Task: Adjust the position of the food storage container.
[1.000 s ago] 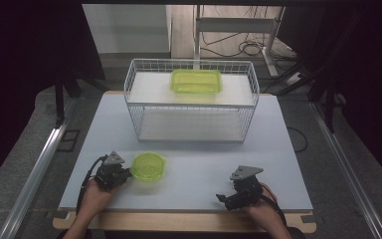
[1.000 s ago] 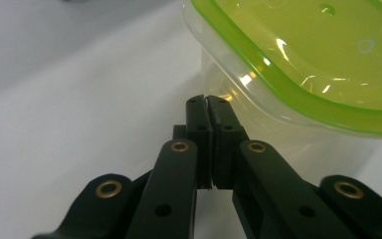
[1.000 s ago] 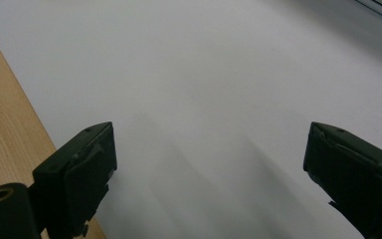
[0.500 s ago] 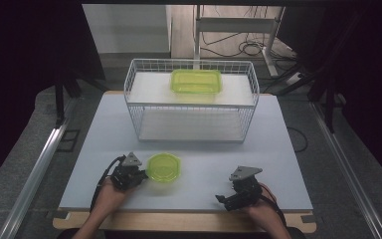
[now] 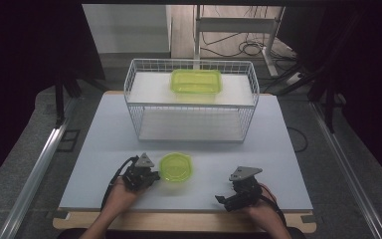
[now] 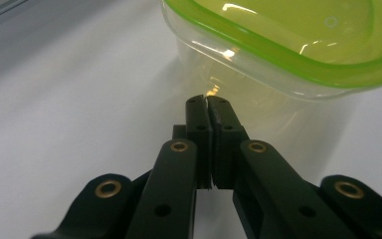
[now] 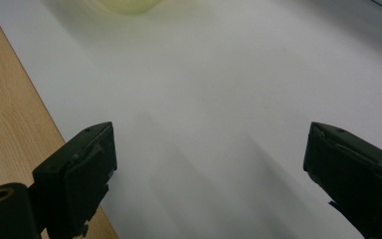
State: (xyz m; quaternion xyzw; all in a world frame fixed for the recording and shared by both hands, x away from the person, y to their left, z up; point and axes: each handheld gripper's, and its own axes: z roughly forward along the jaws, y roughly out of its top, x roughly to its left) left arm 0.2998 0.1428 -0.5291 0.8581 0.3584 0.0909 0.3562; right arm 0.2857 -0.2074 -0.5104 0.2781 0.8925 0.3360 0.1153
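Your left gripper (image 6: 208, 107) is pinched closed on nothing, tips just short of the tub (image 5: 175, 167) near the table's (image 5: 278, 149) front edge. Nudge now and the light tub may skid or tip. Right gripper (image 7: 209, 164) gapes wide, idle.
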